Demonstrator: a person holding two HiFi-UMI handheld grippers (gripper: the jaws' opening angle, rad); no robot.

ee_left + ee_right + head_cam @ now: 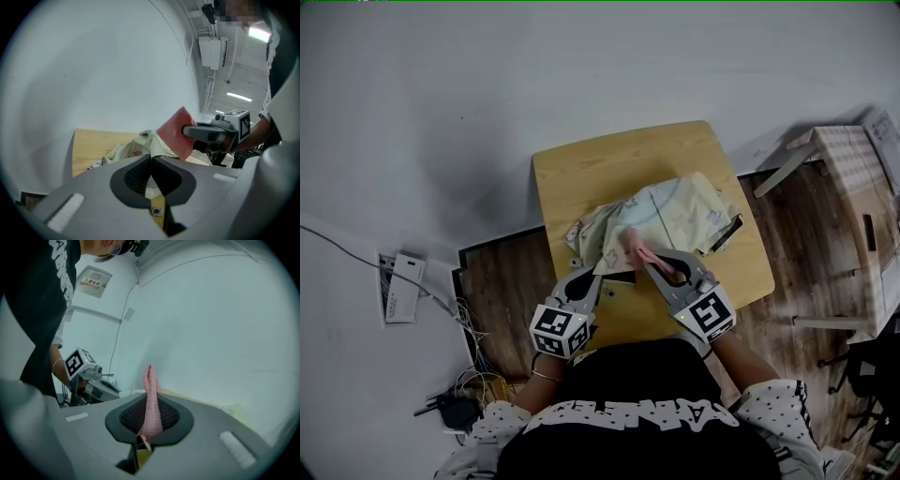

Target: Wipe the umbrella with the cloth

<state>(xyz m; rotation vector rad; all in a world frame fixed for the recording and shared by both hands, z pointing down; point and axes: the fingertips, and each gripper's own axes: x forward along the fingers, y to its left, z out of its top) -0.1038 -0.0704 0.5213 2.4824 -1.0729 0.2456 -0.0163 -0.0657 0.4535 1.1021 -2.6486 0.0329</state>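
Note:
A pale umbrella (pixel 675 211) with a star print lies crumpled on the small wooden table (pixel 609 159). My left gripper (pixel 602 274) is at its near edge, shut on a fold of the umbrella fabric (pixel 126 149); in the left gripper view the jaws (pixel 151 158) pinch that pale fabric. My right gripper (pixel 649 264) is shut on a pink cloth (pixel 639 249), held just above the umbrella's near side. The cloth (pixel 150 380) sticks up from between the right gripper's (pixel 150 401) jaws. The left gripper view shows the cloth (pixel 174 133) to the right, above the umbrella.
A cardboard box (pixel 862 234) and a leaning frame stand right of the table. A white box (pixel 401 286) and a tangle of cables (pixel 464 394) lie on the floor at the left. The person's torso is close to the table's near edge.

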